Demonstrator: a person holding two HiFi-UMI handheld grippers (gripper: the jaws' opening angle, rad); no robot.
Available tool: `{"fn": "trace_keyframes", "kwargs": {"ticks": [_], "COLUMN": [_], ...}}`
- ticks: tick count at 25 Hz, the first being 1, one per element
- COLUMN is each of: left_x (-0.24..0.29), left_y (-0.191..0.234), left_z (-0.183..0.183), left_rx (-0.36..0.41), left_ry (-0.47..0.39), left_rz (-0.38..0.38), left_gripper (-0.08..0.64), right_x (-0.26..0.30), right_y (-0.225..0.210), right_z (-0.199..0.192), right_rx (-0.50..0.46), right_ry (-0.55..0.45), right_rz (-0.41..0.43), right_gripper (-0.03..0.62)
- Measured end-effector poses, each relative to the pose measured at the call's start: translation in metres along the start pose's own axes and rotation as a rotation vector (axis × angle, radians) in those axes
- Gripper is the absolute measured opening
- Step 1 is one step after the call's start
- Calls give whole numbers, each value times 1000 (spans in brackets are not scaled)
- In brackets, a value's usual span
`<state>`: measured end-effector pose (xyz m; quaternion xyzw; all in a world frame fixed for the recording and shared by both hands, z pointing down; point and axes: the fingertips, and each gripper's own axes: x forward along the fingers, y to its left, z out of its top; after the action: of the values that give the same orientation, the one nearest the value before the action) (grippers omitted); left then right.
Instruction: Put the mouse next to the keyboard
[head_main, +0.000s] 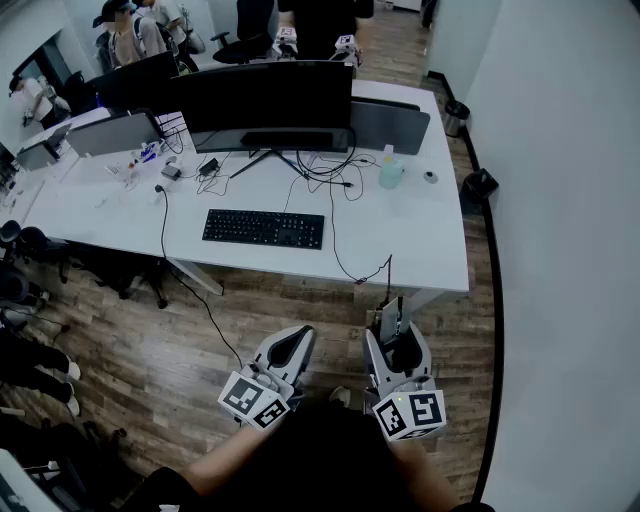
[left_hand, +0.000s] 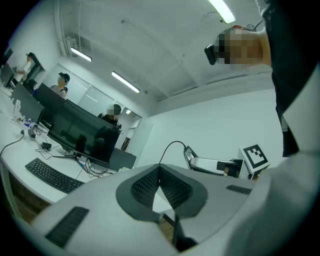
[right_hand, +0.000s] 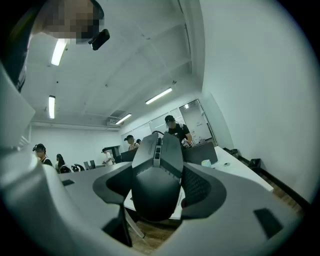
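The right tongs (right_hand: 159, 170) are clenched on the black mouse (right_hand: 152, 200). They hold it off the counter (head_main: 420, 240), in front of its near edge toward the right corner. The mouse's cord (head_main: 389, 285) runs up onto the counter. The left tongs (left_hand: 160, 175) are clenched together, empty. The keyboard (head_main: 263, 228) lies near the near edge, well apart from the mouse.

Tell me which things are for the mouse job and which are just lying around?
For the job:
mouse, held in the right claw
keyboard
desk

Just lying about:
monitor
bottle
bin on the floor
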<state>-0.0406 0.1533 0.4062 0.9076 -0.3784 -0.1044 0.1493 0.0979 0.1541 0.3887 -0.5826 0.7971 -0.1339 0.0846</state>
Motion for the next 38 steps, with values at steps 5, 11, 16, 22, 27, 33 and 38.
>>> {"fn": "trace_keyframes", "kwargs": {"ticks": [5, 11, 16, 22, 27, 33, 38], "left_x": [-3, -11, -24, -20, 2, 30, 53], "left_y": [-4, -9, -6, -9, 3, 30, 60], "left_z": [-6, -8, -18, -34, -33, -25, -18], "left_rx": [3, 32, -22, -24, -19, -4, 1], "left_ry": [-8, -19, -23, 7, 8, -3, 8], "left_rz": [38, 89, 167, 166, 144, 144, 138], "left_gripper": [3, 3, 3, 3, 3, 3, 3], "right_x": [-9, -21, -27, -26, -17, 8, 41], "right_y": [-9, -31, -45, -49, -58, -72, -80], "right_z": [1, 2, 4, 2, 1, -2, 0], "right_rx": [-26, -48, -19, 1, -4, -6, 15], "right_ry": [4, 44, 32, 16, 11, 45, 76], "right_rz": [0, -23, -9, -16, -46, -52, -56], "right_gripper": [305, 307, 307, 307, 307, 307, 307]}}
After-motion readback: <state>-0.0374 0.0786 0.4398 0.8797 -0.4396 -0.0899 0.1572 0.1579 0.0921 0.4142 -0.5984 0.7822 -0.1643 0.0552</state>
